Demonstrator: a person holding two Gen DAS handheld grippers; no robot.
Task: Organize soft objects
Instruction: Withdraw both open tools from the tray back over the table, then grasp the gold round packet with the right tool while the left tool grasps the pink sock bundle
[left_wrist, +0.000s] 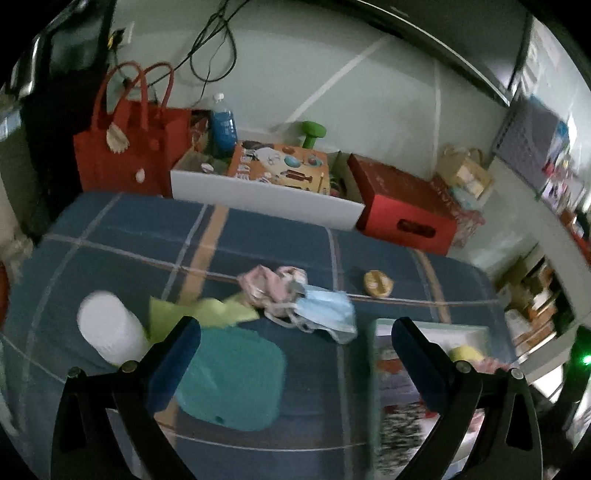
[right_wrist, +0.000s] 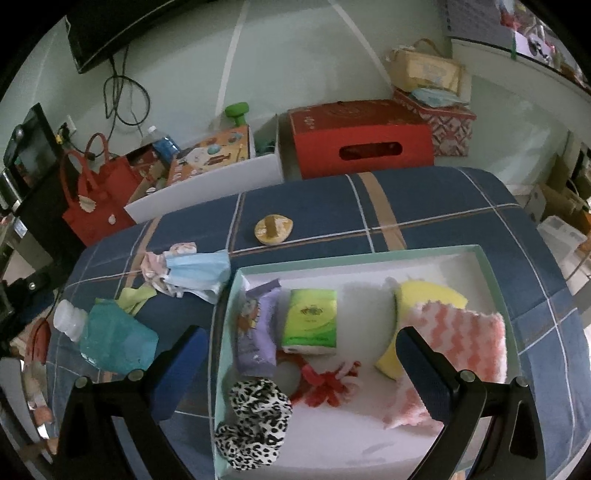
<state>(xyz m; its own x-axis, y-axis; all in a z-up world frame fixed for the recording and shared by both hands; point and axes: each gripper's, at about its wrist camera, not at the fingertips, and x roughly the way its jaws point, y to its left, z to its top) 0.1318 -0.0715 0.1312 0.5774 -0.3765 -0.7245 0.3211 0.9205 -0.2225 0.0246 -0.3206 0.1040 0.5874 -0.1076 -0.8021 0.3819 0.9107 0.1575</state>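
On the blue plaid cloth lie a light blue face mask (left_wrist: 325, 308) (right_wrist: 197, 273), a pink cloth bundle (left_wrist: 271, 286) (right_wrist: 153, 266), a lime cloth (left_wrist: 207, 314) (right_wrist: 135, 297) and a teal pouch (left_wrist: 232, 380) (right_wrist: 114, 341). A white-lined tray (right_wrist: 369, 258) (left_wrist: 376, 369) holds a leopard scrunchie (right_wrist: 255, 417), a green tissue pack (right_wrist: 310, 321), a purple packet (right_wrist: 256, 332), a red scrunchie (right_wrist: 325, 384), a yellow sponge (right_wrist: 424, 295) and a pink zigzag cloth (right_wrist: 458, 332). My left gripper (left_wrist: 295, 363) hangs open above the teal pouch. My right gripper (right_wrist: 299, 373) hangs open over the tray, holding nothing.
A white bottle (left_wrist: 107, 328) (right_wrist: 70, 319) lies by the teal pouch. A round yellow item (left_wrist: 378, 282) (right_wrist: 273, 229) sits mid-table. Beyond the table's far edge stand a red bag (left_wrist: 122, 155), a white bin (left_wrist: 266, 195) and a red box (left_wrist: 402, 206) (right_wrist: 360, 138).
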